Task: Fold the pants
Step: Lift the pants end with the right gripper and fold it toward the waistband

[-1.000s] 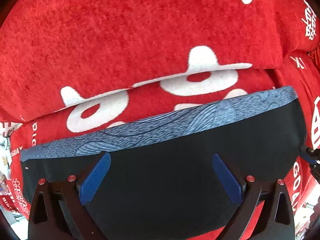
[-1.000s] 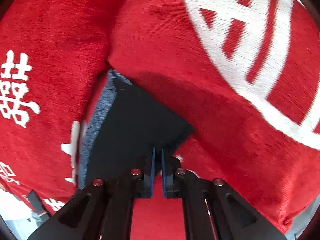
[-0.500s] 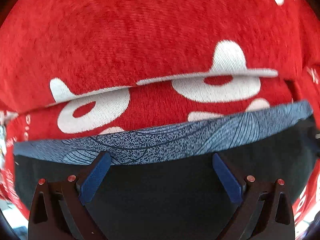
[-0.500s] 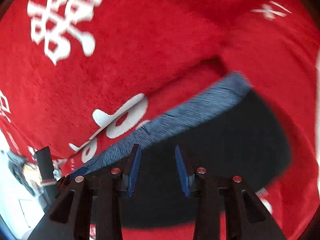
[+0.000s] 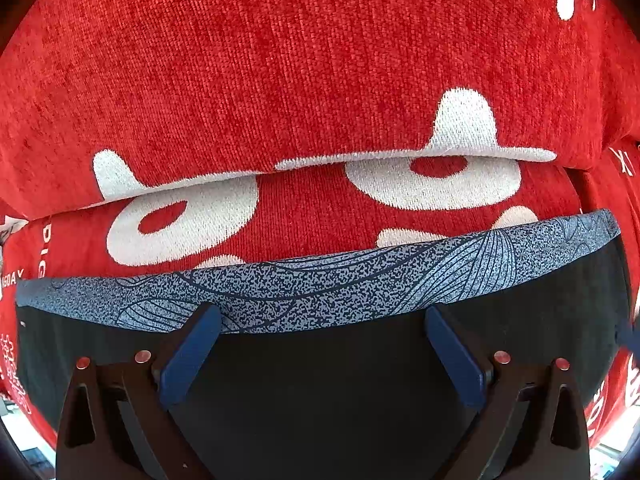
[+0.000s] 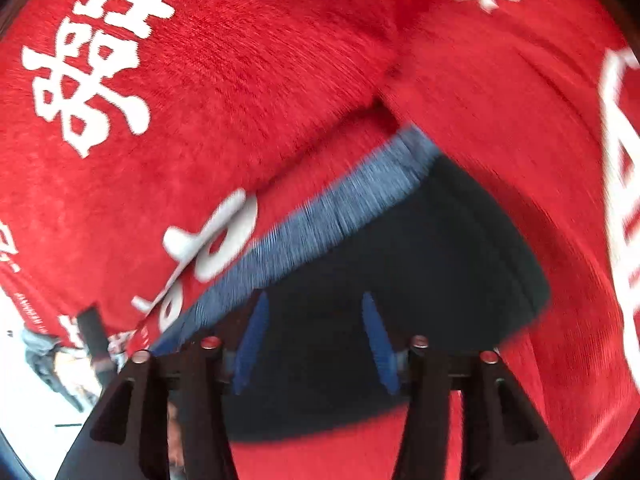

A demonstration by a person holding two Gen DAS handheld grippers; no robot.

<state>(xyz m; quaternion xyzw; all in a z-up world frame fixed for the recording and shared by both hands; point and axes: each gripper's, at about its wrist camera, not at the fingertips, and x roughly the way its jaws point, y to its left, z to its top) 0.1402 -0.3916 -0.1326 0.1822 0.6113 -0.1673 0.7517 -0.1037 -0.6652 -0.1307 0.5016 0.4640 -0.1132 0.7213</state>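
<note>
The folded black pants (image 5: 320,380) lie flat on a red sofa seat, their speckled blue-grey waistband (image 5: 320,284) along the far edge. My left gripper (image 5: 320,316) is open just above the pants, fingertips near the waistband, holding nothing. In the right wrist view the pants (image 6: 420,264) and waistband (image 6: 320,220) are blurred. My right gripper (image 6: 314,300) is open above the pants, empty.
Red cushions with white lettering (image 5: 280,80) rise right behind the waistband. A red backrest cushion (image 6: 520,100) crowds the pants' right side. At the lower left of the right wrist view, the sofa edge and a pale floor (image 6: 48,400) show.
My right gripper has let go of the pants' corner, opened wide and swung left. The left gripper has shifted slightly over the pants, still open.
</note>
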